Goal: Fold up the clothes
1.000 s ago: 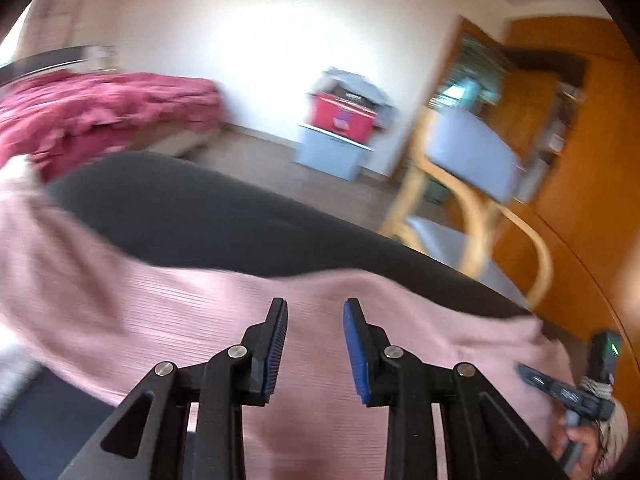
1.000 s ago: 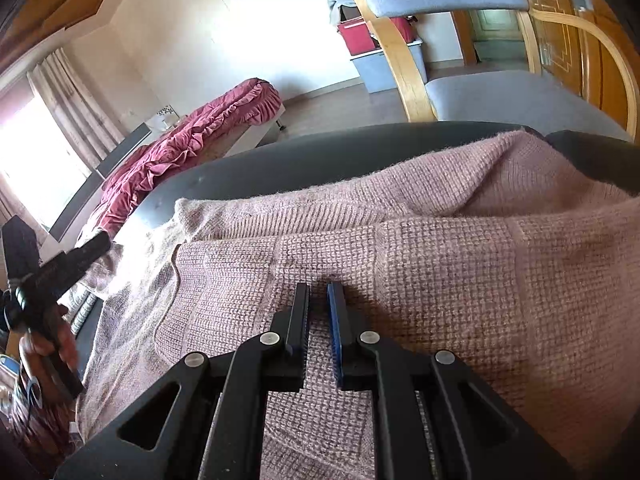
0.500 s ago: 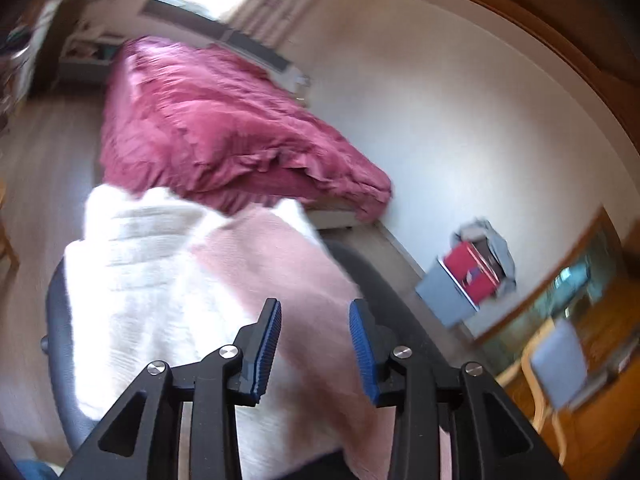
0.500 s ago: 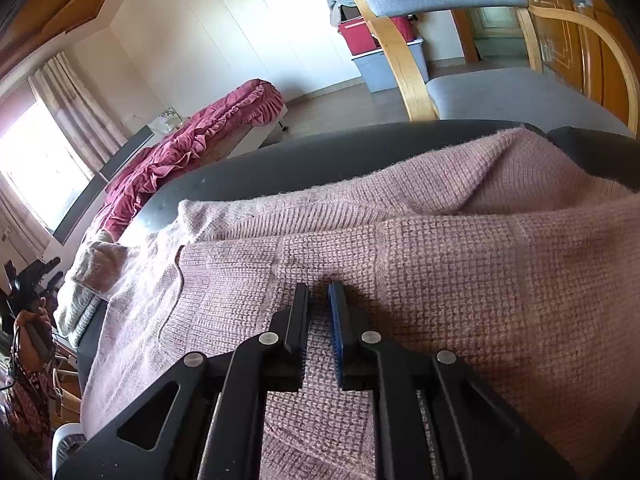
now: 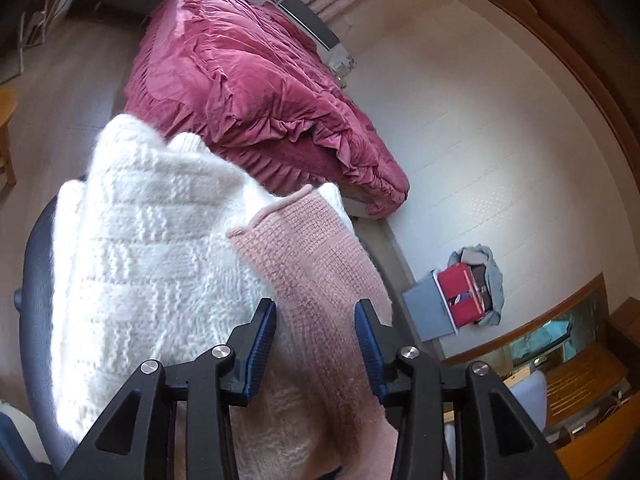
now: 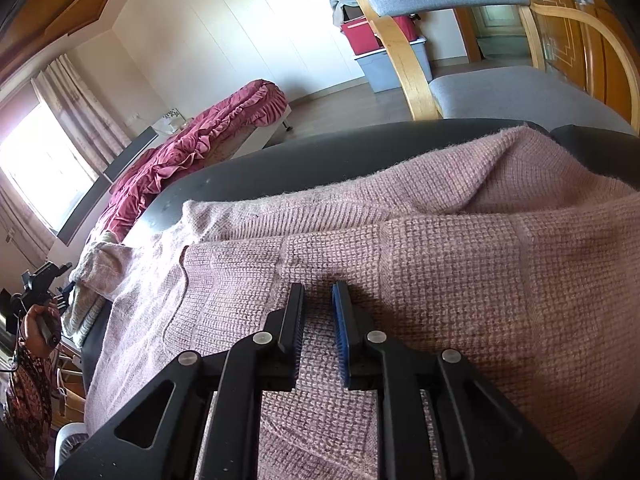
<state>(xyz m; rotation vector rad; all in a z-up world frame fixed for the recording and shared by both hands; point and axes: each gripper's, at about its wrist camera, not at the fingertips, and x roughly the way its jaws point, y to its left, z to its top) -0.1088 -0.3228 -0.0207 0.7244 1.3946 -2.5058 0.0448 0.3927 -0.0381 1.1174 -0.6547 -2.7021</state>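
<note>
Left wrist view: the left gripper (image 5: 316, 342), jaws opening around nothing, lines up on the sleeve cuff of the pink knitted sweater (image 5: 316, 264), which drapes over a white cable-knit sweater (image 5: 144, 248). On the dark round table (image 6: 312, 156) the right gripper (image 6: 318, 320), jaws narrowly parting, probably steadies the pink knit for the fold.

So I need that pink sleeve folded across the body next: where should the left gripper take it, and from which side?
Take the pink sleeve near its rolled cuff, which lies loose on the white knit sweater. Come from straight above, one pad on each long edge. The left gripper already straddles the sleeve, its jaws opening, pads not touching.
</note>
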